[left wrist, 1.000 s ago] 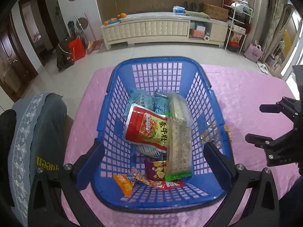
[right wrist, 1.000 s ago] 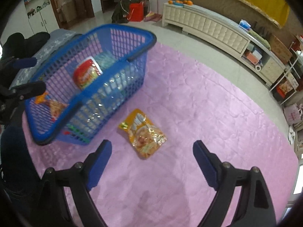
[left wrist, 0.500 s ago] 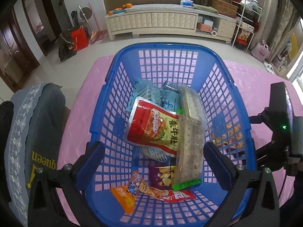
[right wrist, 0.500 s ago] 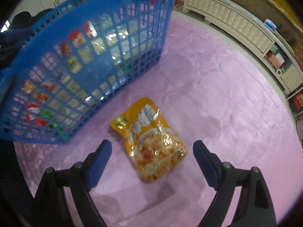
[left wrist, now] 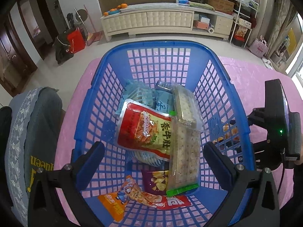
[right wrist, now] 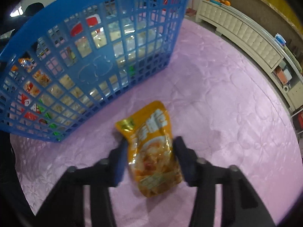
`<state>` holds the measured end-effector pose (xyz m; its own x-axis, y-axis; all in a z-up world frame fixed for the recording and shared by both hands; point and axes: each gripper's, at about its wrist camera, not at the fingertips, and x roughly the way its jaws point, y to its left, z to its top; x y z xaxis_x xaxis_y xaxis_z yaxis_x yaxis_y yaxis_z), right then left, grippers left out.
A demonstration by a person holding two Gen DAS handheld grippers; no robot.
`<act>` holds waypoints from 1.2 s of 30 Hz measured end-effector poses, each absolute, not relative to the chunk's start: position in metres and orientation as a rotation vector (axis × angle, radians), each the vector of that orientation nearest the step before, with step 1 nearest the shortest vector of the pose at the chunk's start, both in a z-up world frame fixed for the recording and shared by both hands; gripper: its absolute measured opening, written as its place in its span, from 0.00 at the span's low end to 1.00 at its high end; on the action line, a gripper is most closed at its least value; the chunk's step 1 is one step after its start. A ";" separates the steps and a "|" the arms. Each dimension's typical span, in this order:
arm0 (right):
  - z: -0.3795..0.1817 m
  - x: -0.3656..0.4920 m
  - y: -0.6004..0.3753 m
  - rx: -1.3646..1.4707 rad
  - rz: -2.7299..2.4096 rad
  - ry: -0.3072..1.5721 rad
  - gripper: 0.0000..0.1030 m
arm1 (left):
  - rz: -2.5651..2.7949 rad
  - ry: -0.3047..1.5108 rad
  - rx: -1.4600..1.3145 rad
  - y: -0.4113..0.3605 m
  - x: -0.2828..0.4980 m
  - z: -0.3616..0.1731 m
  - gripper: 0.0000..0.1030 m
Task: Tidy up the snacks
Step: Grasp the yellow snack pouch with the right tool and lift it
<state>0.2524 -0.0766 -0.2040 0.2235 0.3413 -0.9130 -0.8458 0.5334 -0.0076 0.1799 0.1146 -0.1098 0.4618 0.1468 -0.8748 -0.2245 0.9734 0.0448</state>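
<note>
Lowered since 1 second ago and now close over the orange snack pouch [right wrist: 153,147], with the right gripper [right wrist: 149,158] narrowed from a wide spread to a near pinch around it. Closing at this moment, fingers [right wrist: 119,162] blurred on either side of the pouch, right at its edges; cannot tell whether the pads press on it yet. Lies flat on the pink quilted cloth of the desk [right wrist: 227,113], just beside the outer wall of the blue basket [right wrist: 90,56], its upper corner pointing toward the basket. In the left wrist view, drawn nearer to the basket [left wrist: 221,87] than before, left gripper [left wrist: 154,162] hovering above its open top with fingers [left wrist: 90,158] spread wide and nothing between them. Inside the basket: a red pouch [left wrist: 144,130] leaning across the middle, 2 clear cracker packs [left wrist: 185,151] on its right, pale blue packets [left wrist: 140,96] behind, a purple chip bag [left wrist: 155,179] and small orange and red packets [left wrist: 140,196] at the near end. Visible through the basket's right wall in that view, a patch of the orange pouch [left wrist: 230,132], with the dark body of the right gripper [left wrist: 272,132] beyond it. At the left edge, a grey printed garment [left wrist: 28,132] over a chair.
</note>
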 end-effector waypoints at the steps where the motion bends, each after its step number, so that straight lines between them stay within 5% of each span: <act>1: -0.204 0.252 -0.076 -0.585 0.888 1.043 0.43 | 0.229 1.068 -0.085 0.115 0.180 -0.110 1.00; 5: -0.202 0.238 -0.083 -0.579 0.895 1.031 0.25 | 0.228 1.064 -0.088 0.118 0.180 -0.111 1.00; 8: -0.201 0.229 -0.085 -0.587 0.886 1.019 0.21 | 0.234 1.064 -0.083 0.117 0.177 -0.110 1.00; 36: -0.013 0.154 -0.091 -0.346 0.792 0.782 0.23 | 0.155 0.827 -0.105 0.103 0.077 -0.013 1.00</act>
<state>0.1538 -0.0915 -0.0135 0.4478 0.5035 -0.7389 -0.7451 0.6670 0.0030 0.0771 0.1031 -0.0127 0.6664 0.0962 -0.7394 -0.1778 0.9835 -0.0323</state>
